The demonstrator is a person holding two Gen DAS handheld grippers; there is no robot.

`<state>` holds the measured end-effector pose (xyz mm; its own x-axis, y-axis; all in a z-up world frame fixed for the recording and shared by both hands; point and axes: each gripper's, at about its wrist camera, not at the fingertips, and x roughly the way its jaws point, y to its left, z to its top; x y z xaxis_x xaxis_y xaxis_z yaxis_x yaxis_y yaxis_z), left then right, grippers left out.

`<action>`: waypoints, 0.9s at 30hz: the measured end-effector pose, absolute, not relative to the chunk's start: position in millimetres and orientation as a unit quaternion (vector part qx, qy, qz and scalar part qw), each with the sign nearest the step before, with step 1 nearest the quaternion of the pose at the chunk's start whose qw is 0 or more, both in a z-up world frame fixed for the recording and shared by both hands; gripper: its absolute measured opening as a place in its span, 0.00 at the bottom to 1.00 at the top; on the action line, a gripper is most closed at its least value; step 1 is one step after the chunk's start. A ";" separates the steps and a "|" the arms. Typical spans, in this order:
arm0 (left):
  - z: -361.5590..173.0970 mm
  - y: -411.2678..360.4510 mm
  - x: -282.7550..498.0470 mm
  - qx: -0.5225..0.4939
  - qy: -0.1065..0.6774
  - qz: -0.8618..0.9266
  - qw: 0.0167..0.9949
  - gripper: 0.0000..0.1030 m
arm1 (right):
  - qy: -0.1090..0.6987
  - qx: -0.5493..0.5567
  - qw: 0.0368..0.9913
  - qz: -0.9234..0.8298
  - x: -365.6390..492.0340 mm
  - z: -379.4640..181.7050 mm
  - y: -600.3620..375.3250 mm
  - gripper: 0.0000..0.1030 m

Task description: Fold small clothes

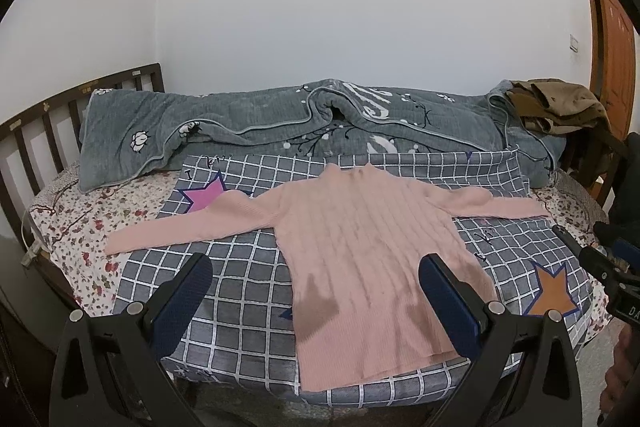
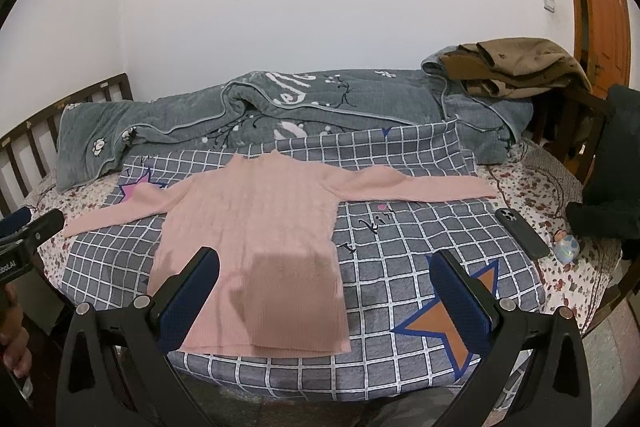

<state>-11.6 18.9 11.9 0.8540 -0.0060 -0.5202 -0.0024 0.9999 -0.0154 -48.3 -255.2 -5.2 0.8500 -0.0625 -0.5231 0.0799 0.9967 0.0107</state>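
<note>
Grey checked bedspread with white grid lines and star patches point(image 1: 248, 267): spread over a floral-printed sheet point(image 1: 80, 227) on a bed; used as the folding surface.

Grey-green quilted blanket with white flower embroidery point(image 1: 240, 131): bunched along the far side, against the wall; a brown garment heap point(image 2: 520, 67) is seen at its right end.

Pink ribbed knit sweater with long sleeves point(image 2: 252, 227): laid flat and face-up at the centre of the bedspread, collar toward the blanket, hem toward the near edge, both sleeves stretched outward. No fold is shown; the garment is judged merely laid out, with sleeves and body all left to be folded.

Left gripper, black frame with blue textured pads point(image 1: 316, 299): held above the hem, fingers spread wide, nothing gripped.

Right gripper of the same make point(image 2: 326, 299): held above the hem's right portion, fingers likewise spread, nothing gripped.

Black phone point(image 2: 522, 233): lying on the sheet to the sweater's right, well apart.

Small pale blue object point(image 2: 566, 247): just beside the phone; its kind cannot be told.
</note>
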 end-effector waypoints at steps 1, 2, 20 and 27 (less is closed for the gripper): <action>11.8 19.7 -11.9 -0.011 0.271 -0.004 0.963 1.00 | 0.271 0.017 0.962 -0.037 -47.9 -4.8 -255.6 1.00; 11.8 20.8 -12.1 -0.015 0.273 -0.007 0.962 1.00 | 0.271 0.017 0.962 -0.036 -47.9 -4.1 -255.4 1.00; 10.1 24.9 -11.0 -0.021 0.279 -0.008 0.960 1.00 | 0.271 0.018 0.962 -0.036 -52.0 -0.1 -252.6 1.00; 13.2 27.0 -14.0 -0.018 0.276 -0.006 0.961 1.00 | 0.271 0.016 0.962 -0.031 -55.4 2.9 -249.3 1.00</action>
<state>-14.0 27.0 13.2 0.8477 -0.0215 -0.5301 0.0021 0.9993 -0.0371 -55.4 -249.3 2.9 0.8514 -0.0501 -0.5222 0.0675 0.9976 0.0145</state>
